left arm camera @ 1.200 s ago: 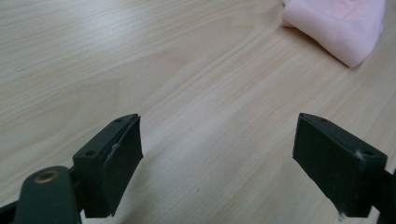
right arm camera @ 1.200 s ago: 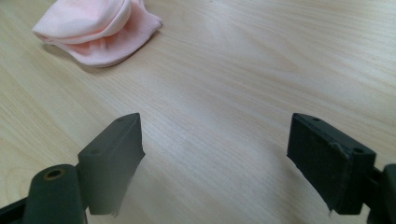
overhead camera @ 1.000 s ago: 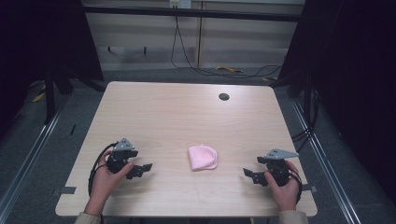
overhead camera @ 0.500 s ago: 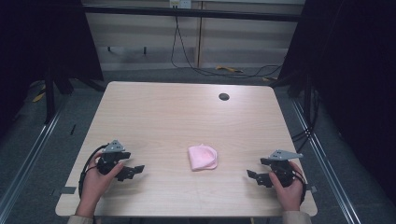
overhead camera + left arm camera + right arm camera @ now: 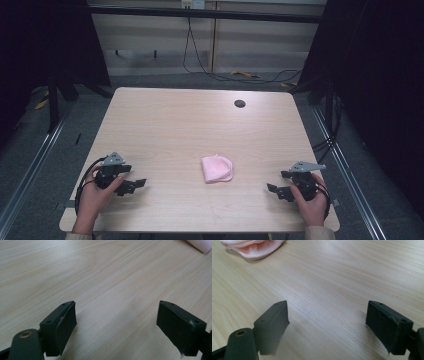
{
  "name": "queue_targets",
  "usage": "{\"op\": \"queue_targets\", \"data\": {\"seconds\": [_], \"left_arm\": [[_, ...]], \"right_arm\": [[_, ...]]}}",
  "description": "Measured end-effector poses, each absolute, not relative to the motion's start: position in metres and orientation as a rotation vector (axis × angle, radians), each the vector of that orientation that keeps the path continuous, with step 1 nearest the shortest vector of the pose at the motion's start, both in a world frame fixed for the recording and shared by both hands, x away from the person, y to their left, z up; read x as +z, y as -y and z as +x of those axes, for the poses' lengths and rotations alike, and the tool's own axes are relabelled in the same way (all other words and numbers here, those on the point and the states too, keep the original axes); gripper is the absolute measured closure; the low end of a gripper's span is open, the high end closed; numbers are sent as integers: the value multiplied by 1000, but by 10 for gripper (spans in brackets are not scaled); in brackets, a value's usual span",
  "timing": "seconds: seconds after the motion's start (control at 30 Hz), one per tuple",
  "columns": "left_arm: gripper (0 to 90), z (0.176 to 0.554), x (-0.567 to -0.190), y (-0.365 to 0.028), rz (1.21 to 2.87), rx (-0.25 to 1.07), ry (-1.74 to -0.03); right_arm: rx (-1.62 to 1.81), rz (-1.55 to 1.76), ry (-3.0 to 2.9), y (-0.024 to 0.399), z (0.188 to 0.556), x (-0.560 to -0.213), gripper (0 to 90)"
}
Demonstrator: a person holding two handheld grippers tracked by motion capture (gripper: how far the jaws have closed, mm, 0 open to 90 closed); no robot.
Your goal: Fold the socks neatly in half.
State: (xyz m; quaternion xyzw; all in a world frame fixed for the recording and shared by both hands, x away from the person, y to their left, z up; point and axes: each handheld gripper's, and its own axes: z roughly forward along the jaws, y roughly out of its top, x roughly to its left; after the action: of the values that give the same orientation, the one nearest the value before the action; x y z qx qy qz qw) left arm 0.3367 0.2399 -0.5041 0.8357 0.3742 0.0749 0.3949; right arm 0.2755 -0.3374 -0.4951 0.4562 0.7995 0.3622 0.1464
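Since the earlier frame: left gripper point(image 5: 134, 185) drawn back toward near left table point(image 5: 165, 120) edge. Jaws wide apart, empty. Right gripper point(image 5: 278, 191) near right edge, jaws likewise apart, empty. Folded pink cloth point(image 5: 217, 168) flat on tabletop between both, well apart from each.

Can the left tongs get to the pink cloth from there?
Probably yes. The left tongs stand open, and only bare table lies between them and the pink cloth.
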Motion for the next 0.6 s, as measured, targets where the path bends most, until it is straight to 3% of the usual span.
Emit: {"op": "queue_targets", "data": {"seconds": [0.6], "left_arm": [[160, 331, -510, -261, 2129, 230, -962]], "right_arm": [[1001, 1325, -2291, 350, 271, -495, 182]]}}
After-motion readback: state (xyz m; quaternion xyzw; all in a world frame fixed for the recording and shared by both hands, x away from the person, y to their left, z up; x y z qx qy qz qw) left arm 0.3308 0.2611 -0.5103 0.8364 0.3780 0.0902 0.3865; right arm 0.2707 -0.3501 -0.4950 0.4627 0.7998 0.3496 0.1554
